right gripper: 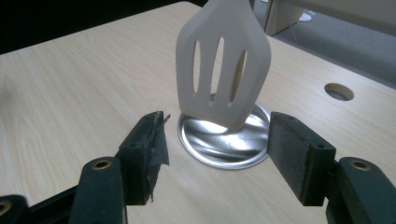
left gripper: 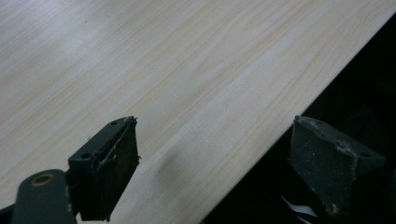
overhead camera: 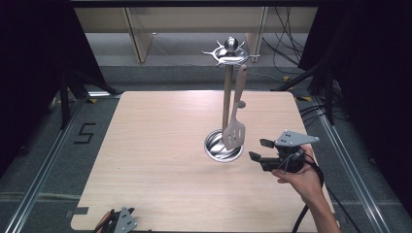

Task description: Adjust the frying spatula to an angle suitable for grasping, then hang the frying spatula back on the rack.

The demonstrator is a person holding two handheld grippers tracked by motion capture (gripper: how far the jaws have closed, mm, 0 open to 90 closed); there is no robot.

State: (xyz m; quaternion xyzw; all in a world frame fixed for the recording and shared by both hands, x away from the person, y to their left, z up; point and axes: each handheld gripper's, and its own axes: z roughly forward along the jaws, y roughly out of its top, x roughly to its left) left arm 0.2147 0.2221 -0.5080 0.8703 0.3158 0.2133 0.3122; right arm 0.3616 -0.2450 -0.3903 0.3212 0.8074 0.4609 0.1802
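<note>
- I'm holding the right gripper (overhead camera: 257,149) jaws apart, empty, just beside the slotted spatula (overhead camera: 234,132) hanging over the rack's steel base (right gripper: 219,154).
- Left gripper (left gripper: 210,172) is resting apart at the pale wooden table (overhead camera: 160,145) edge.
- Grey floor (overhead camera: 43,145) is surrounding us.

The spatula (right gripper: 223,65) handle runs off the top edge; the left hand-held gripper (overhead camera: 119,222) is cut off at the near edge.

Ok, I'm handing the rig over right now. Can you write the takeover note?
Right gripper: open, nothing between its jaws, just right of the rack base, facing the slotted spatula.
Left gripper: open, holding nothing, at the near left table edge.
Spatula hangs from a hook on the utensil rack, blade over the round base.
Done: spatula on the rack, not gripped.
Left: unclear; check whether the right gripper should take the spatula or clear away.
</note>
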